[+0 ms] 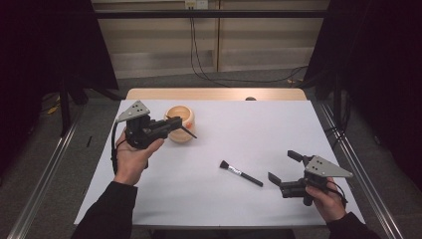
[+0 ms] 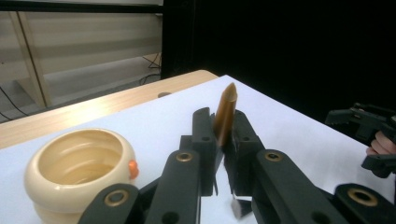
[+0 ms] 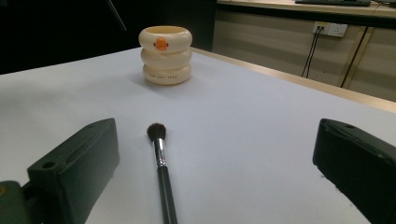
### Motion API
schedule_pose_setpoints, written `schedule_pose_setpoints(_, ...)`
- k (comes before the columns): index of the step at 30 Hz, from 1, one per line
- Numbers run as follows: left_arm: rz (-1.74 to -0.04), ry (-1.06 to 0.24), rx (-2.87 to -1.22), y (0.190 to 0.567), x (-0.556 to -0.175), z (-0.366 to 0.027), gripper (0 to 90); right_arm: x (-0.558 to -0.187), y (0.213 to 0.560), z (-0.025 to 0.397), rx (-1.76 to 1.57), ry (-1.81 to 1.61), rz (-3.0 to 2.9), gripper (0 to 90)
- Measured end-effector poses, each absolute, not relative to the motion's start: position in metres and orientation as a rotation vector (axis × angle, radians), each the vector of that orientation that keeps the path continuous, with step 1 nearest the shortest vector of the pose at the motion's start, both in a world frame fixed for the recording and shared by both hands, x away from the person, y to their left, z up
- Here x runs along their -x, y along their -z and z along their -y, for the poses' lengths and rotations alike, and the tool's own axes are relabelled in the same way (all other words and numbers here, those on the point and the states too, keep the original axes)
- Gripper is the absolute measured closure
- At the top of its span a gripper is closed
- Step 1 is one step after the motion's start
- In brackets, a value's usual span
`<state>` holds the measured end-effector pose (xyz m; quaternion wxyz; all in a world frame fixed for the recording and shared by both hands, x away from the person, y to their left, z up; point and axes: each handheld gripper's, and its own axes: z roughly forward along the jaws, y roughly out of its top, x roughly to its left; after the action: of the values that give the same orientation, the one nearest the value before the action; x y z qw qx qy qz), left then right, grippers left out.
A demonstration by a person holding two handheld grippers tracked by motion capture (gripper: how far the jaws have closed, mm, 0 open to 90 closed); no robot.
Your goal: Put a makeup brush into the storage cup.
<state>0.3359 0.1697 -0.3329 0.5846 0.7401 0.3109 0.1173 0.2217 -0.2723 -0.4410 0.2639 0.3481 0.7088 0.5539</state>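
1. High view: the left claw (image 1: pixel 175 123) is raised above the white surface (image 1: pixel 239 199), closed on a thin dark stick (image 1: pixel 188 131) whose tip slants past the front of the cream ringed cup (image 1: pixel 180 123) at the far left. A black-handled brush (image 1: pixel 241 174) with dark bristles and a silver ferrule lies flat near the middle of the surface. The right claw (image 1: pixel 284 167) rests low at the near right, spread wide and holding nothing, with the brush handle end just beside it.
2. Left gripper view: the stick (image 2: pixel 225 115) turns out brown and tapered, pinched upright between the jaws. The cup (image 2: pixel 80 173) sits lower left, its hollow inside visible.
3. Right gripper view: the brush (image 3: pixel 161 173) lies between the wide-apart jaws, bristles pointing away. The cup (image 3: pixel 166 54) stands beyond, showing three stacked rings and an orange duck mark.
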Motion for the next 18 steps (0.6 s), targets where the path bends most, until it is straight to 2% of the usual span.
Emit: schedule_pose_setpoints(18, -0.786, -0.385, -1.739, 0.317, -0.36, -0.187, 84.0, -0.222, 0.441, 0.273, -0.957, -1.505, -1.916, 0.0)
